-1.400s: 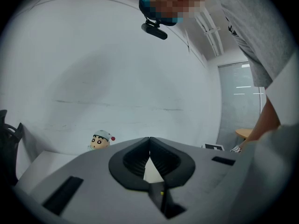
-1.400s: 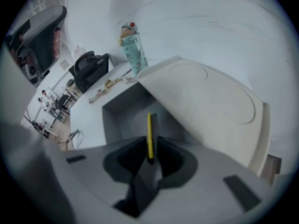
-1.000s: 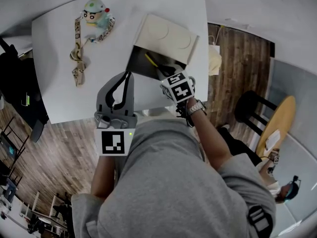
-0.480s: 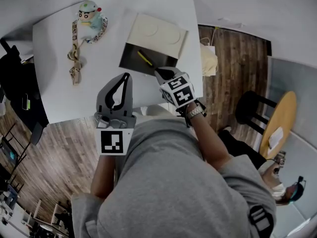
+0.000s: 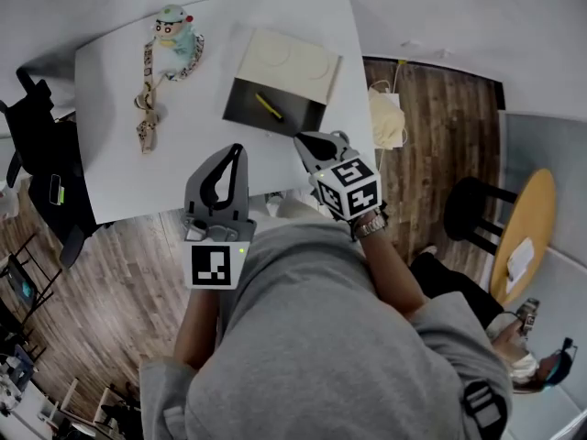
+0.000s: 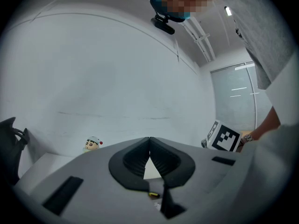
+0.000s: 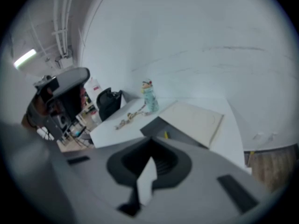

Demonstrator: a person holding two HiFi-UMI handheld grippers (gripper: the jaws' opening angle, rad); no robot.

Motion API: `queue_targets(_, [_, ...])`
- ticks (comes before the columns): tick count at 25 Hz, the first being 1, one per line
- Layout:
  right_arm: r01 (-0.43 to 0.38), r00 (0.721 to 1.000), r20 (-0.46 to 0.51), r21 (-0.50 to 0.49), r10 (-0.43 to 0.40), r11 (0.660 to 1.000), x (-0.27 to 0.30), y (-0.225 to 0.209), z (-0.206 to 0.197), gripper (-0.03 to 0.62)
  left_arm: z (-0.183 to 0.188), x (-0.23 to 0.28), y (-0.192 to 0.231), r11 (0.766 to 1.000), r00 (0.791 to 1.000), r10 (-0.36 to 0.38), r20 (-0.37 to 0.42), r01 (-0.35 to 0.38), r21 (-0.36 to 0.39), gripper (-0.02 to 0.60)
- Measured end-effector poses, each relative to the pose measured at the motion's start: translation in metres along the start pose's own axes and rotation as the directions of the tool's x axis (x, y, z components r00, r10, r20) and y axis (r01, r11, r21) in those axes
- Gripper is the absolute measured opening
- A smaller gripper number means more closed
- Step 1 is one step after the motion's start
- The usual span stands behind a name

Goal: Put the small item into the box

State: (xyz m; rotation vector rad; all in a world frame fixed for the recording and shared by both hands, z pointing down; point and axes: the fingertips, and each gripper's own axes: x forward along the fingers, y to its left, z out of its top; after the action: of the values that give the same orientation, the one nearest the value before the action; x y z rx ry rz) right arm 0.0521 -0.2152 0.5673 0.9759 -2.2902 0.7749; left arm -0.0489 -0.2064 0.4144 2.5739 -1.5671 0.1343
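Note:
An open box with a dark inside lies on the white table, its cream lid folded back behind it. A small yellow item lies inside the box, also seen as the yellow item in the right gripper view. My right gripper is shut and empty, just off the box's near right corner. My left gripper is shut and empty, over the table's near edge, left of the box. Both gripper views show the jaws' tips meeting, left gripper and right gripper.
A cartoon figure with a beaded strap stands at the table's far left. A black chair is left of the table. A round wooden table and a black stool stand to the right on the wood floor.
My right gripper has drawn back from the box's opening toward the table's near edge. The yellow item stays in the box. The left gripper has hardly moved.

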Motion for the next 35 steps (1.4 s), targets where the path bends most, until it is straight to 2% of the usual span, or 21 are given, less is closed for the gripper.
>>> queue_targets(5, [-0.029,0.988,0.151,0.029,0.024,0.999,-0.036,0.015,0.023,0.032,0.005,-0.017,-0.010,1.000,1.000,0.015,0.023,-0.014,-0.019,0.032])
queue_targets(9, [-0.042,0.971,0.237,0.021,0.036,0.999,-0.057,0.021,0.036,0.032,0.012,-0.025,-0.015,1.000,0.999,0.021,0.048,-0.020,-0.007,0.032])
queue_targets(18, [-0.081,0.925,0.373,0.002,0.074,0.997,-0.107,0.045,0.055,0.032,0.029,-0.049,-0.029,0.999,0.995,0.054,0.085,-0.054,-0.001,0.032])
queue_targets(26, [-0.060,0.876,0.476,-0.050,0.077,0.997,-0.150,0.064,0.078,0.032,0.048,-0.062,-0.047,0.999,0.991,0.019,0.135,-0.024,0.034,0.032])
queue_targets(35, [-0.071,0.816,0.570,-0.063,0.094,0.995,-0.190,0.077,0.091,0.032,0.074,-0.082,-0.050,0.995,0.978,0.031,0.207,-0.051,0.089,0.032])
